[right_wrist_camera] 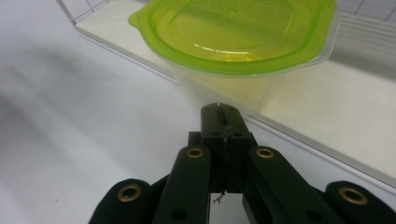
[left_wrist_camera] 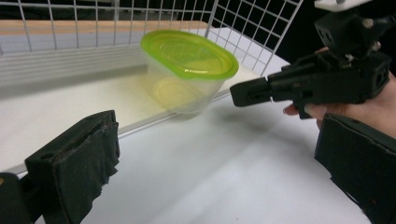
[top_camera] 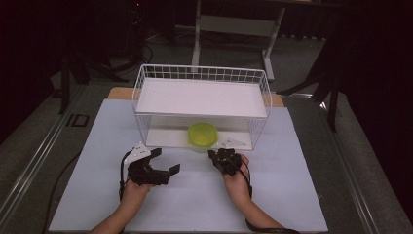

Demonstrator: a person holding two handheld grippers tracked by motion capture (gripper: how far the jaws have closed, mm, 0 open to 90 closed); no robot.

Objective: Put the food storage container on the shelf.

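A clear tub with a lime-green lid [top_camera: 202, 135] stands at the front edge of the lower board of a white wire rack [top_camera: 141, 105]. My left gripper [top_camera: 166, 160] rests low over the white mat, left of the tub, jaws spread wide with nothing between them. In the left gripper view the tub [left_wrist_camera: 187, 70] lies ahead between those jaws [left_wrist_camera: 219, 163], well beyond them. My right gripper [top_camera: 214, 155] is shut and empty, its tip close in front of the tub. Its closed tip [right_wrist_camera: 219, 112] points at the tub [right_wrist_camera: 233, 42], almost touching the wall. It also appears shut in the left gripper view [left_wrist_camera: 245, 92].
The rack has a white upper shelf [top_camera: 202, 97] over the tub and wire walls at the sides and back. A white mat [top_camera: 195, 204] covers the table. A desk frame [top_camera: 234, 24] and dark stands [top_camera: 333, 92] lie beyond the table.
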